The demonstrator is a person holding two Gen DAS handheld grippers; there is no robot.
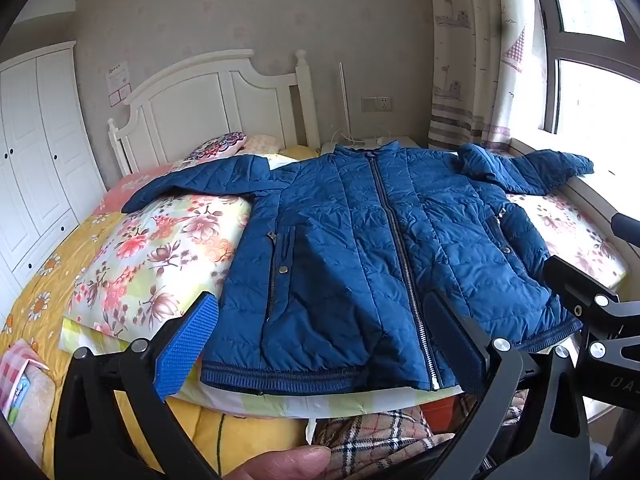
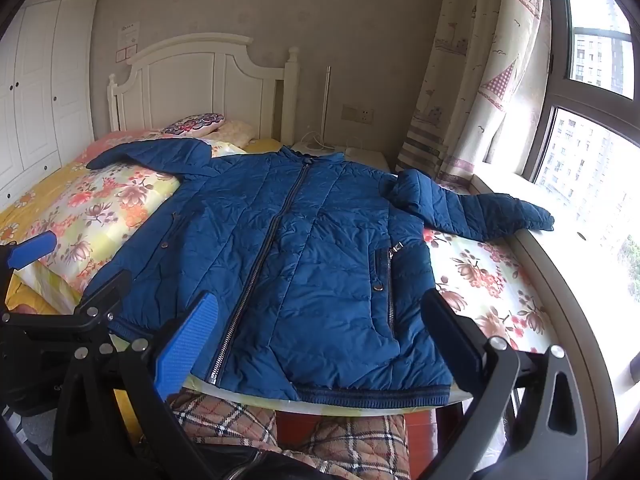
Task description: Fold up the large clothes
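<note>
A blue quilted zip-up jacket (image 1: 360,248) lies flat and face up on the floral quilt, zipped, with both sleeves spread out; it also shows in the right wrist view (image 2: 288,264). Its hem faces me. My left gripper (image 1: 324,344) is open and empty, just above the hem on the jacket's left half. My right gripper (image 2: 320,336) is open and empty above the hem on the right half. The right sleeve (image 2: 480,212) reaches the window sill.
The floral quilt (image 1: 160,248) covers a bed with a white headboard (image 1: 208,100). Pillows (image 1: 220,146) lie at the head. A white wardrobe (image 1: 36,152) stands left. A window sill (image 2: 560,272) and curtain (image 2: 472,80) are right. Plaid cloth (image 2: 280,428) lies below the hem.
</note>
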